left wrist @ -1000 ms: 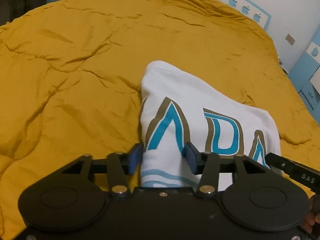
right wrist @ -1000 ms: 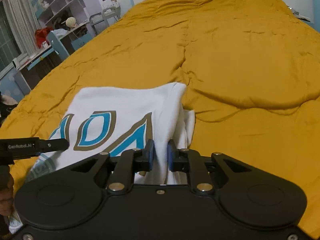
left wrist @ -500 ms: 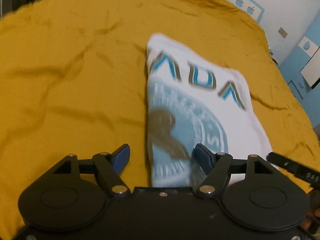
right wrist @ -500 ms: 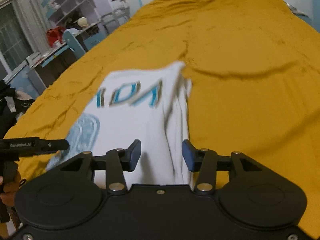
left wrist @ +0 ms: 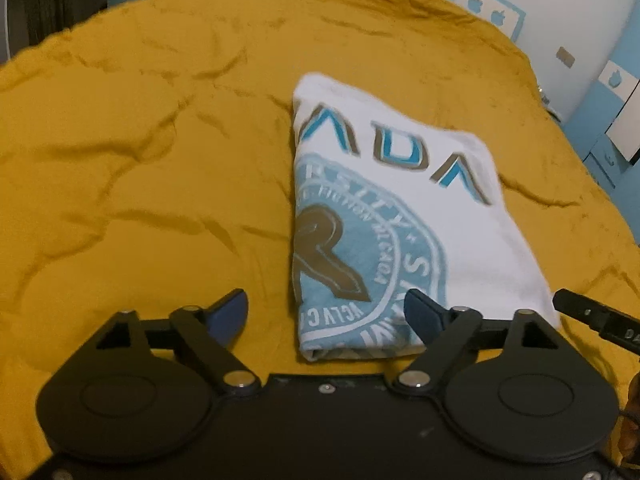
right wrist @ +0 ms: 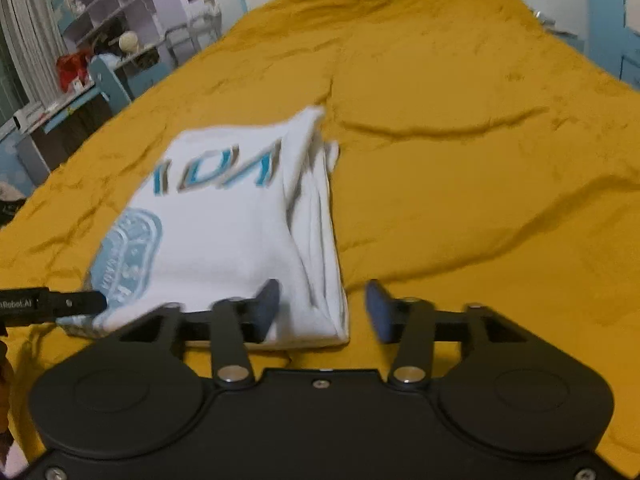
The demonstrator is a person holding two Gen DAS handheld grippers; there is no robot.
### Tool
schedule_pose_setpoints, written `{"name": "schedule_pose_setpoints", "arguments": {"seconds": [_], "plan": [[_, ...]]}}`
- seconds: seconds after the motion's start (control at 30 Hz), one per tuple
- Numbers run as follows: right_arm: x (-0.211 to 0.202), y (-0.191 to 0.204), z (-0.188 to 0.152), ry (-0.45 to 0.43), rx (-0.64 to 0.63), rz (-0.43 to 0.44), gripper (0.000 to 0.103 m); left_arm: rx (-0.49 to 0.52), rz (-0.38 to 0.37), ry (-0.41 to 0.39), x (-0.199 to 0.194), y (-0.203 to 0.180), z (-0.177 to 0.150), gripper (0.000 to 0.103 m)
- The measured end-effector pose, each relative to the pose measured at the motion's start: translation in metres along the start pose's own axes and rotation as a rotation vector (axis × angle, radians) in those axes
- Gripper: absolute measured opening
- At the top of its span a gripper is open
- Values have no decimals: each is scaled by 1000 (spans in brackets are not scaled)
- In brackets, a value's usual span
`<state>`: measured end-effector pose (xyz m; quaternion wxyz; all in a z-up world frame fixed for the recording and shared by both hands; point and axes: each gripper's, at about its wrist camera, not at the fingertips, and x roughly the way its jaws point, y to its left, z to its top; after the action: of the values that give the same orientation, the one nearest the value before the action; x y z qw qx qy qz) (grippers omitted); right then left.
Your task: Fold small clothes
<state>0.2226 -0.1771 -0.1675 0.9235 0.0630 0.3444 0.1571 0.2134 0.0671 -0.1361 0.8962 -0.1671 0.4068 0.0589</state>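
Folded white T-shirt [left wrist: 400, 208] lies flat on the mustard-yellow bedspread [left wrist: 140, 184], in a rectangle with its near edge just ahead of both tools. Left gripper [left wrist: 326, 310]: jaws spread wide, nothing between them; the shirt's near left corner sits in the gap, and whether it touches the pads cannot be told. Right gripper [right wrist: 322, 306]: jaws apart, holding nothing, straddling the near right corner, where the stacked fold layers show along the right edge. Open bedspread extends left, right and far of the shirt. Print reads "ADA" in teal with brown outlines; below it is a round teal seal whose lettering is only partly legible. The left tool's side bar [right wrist: 48, 303] reads "nRobot.AI".
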Motion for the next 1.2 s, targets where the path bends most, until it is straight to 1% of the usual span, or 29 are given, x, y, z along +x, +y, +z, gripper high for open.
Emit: {"name": "schedule_pose_setpoints", "arguments": {"seconds": [0.03,0.07,0.1,0.17,0.23,0.33,0.47,0.57,0.63,0.7,0.8,0.87,0.9,1.03,1.13,1.2], "plan": [[-7,3,1,-10,-2,-8,71,5,9,-5,-7,-2,0,96],[-13,7,3,-20,-4,-19,84,9,20,-12,-14,-4,-1,103],[-19,10,3,-33,-6,-24,87,12,27,-27,-22,-6,-2,103],[-30,19,4,-51,-34,-27,88,23,29,-50,-39,-10,-6,103],[-38,29,4,-62,-61,-39,91,34,46,-58,-51,-14,-9,103],[-53,40,0,-80,-89,-48,92,46,62,-71,-68,-18,-13,103],[-71,50,-4,-85,-96,-31,94,50,58,-86,-90,-22,-20,103],[-77,53,-7,-91,-89,-13,94,60,53,-96,-99,-25,-26,103],[-73,54,-12,-95,-91,-5,94,59,51,-94,-94,-25,-29,103],[-64,53,-18,-116,-106,4,94,55,41,-99,-85,-25,-30,103],[-45,55,-24,-154,-162,-19,94,42,58,-90,-63,-23,-29,103],[-33,55,-25,-154,-185,-48,94,31,65,-76,-50,-21,-26,103],[-26,53,-23,-150,-183,-49,94,29,69,-70,-43,-21,-24,103],[-1,47,-19,-84,-165,-62,94,18,95,-26,-18,-16,-20,103],[13,42,-24,-29,-153,-71,94,11,101,20,-1,-11,-21,103],[21,37,-30,6,-139,-68,94,21,102,25,6,-10,-25,103]]}}
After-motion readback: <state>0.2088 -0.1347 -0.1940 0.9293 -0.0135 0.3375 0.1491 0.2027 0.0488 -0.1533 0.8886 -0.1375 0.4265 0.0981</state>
